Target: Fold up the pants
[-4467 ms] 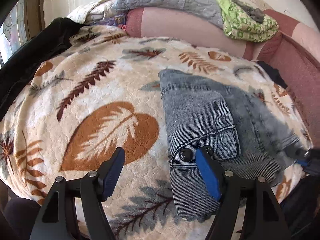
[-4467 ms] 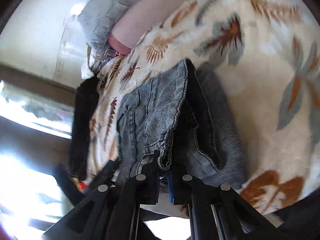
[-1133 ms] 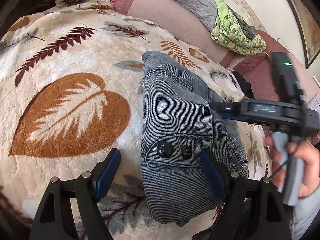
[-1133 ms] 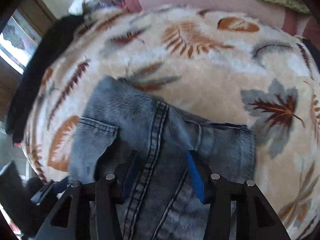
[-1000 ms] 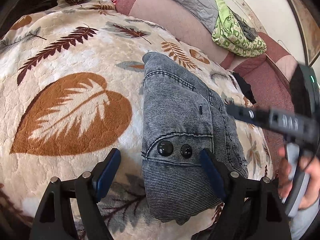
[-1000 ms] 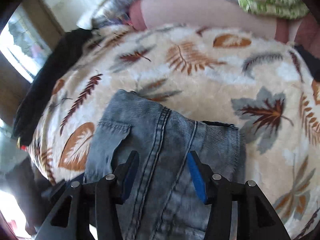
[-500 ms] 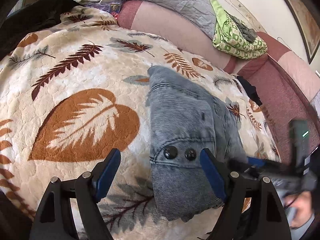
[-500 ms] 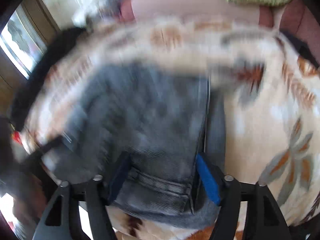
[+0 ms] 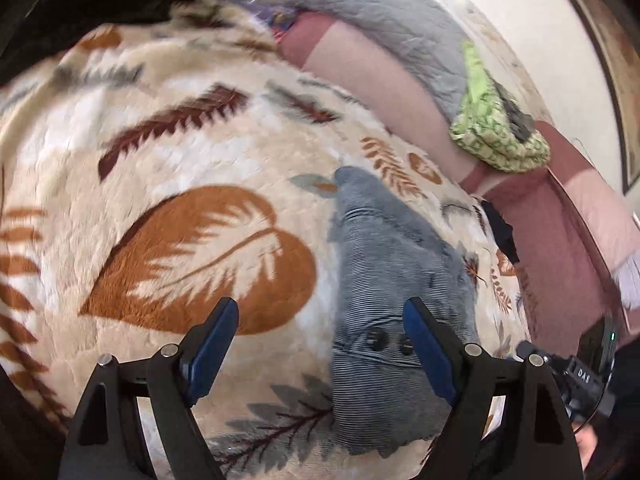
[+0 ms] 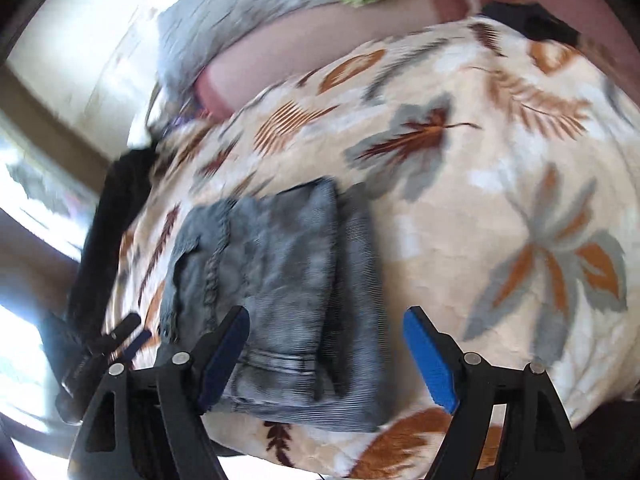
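Note:
Grey-blue denim pants (image 9: 384, 280) lie folded into a compact stack on the leaf-patterned blanket (image 9: 160, 140); two dark buttons face my left gripper. My left gripper (image 9: 320, 308) hovers over the near end of the stack, jaws wide and opening a little further, with nothing pressed between the blue pads. In the right wrist view the pants (image 10: 280, 248) show a folded edge and a hem. My right gripper (image 10: 326, 314) hangs open above their near edge, holding nothing. The right gripper's body (image 9: 580, 376) shows at the lower right of the left wrist view.
A pink sofa back (image 9: 360, 72) runs behind the blanket, with a grey quilt (image 9: 380, 12) and a green patterned cloth (image 9: 492, 132) on it. A black garment (image 9: 100, 4) lies at the far left, a small black item (image 9: 502, 232) at the blanket's right edge.
My right gripper spread its jaws off the denim and drew back toward the near edge, rolling as it went. The left gripper backed away slightly. The pants stay folded.

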### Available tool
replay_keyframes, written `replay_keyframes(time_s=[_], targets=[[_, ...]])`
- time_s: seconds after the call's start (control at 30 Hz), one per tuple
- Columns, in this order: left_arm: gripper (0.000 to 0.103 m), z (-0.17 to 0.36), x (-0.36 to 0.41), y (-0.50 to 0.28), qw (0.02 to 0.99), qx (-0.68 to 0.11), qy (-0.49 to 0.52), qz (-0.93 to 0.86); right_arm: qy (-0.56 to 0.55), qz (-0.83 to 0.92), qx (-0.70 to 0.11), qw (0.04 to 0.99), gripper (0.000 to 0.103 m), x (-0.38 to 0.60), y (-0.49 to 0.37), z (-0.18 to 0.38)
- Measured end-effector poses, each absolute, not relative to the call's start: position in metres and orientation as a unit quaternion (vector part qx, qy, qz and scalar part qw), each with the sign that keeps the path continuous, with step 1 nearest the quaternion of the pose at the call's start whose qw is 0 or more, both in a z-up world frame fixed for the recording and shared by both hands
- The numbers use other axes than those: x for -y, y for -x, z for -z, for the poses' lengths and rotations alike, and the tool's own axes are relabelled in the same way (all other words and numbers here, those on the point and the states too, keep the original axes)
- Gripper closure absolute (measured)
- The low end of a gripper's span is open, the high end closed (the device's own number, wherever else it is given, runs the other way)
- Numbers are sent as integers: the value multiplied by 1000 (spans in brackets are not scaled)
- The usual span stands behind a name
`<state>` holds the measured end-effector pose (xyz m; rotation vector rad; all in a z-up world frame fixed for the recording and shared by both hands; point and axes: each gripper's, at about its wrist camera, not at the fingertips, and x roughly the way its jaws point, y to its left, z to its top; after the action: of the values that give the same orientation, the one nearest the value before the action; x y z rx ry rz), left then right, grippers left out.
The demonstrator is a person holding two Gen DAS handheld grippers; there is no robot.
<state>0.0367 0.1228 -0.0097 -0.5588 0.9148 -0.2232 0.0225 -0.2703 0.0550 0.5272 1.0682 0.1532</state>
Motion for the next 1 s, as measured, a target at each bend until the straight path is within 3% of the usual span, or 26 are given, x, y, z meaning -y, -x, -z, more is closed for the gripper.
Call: replay_keyframes(time_s=[0.23, 0.47, 0.6, 0.7, 1.0], targets=[[18, 13, -108, -40, 855, -451, 239, 95, -310, -98, -498, 804, 21, 290, -16, -41], [17, 9, -73, -34, 874, -457, 133, 101, -344, -211, -463, 789, 21, 256, -16, -62], [15, 10, -64, -31, 880, -457, 94, 93, -289, -206, -551, 756, 17, 223, -21, -11], [15, 2, -63, -27, 883, -456, 76, 86, -253, -208, -536, 778, 18, 217, -14, -29], [15, -12, -66, -19, 890, -445, 60, 79, -301, -167, -512, 787, 18, 258, -12, -45]])
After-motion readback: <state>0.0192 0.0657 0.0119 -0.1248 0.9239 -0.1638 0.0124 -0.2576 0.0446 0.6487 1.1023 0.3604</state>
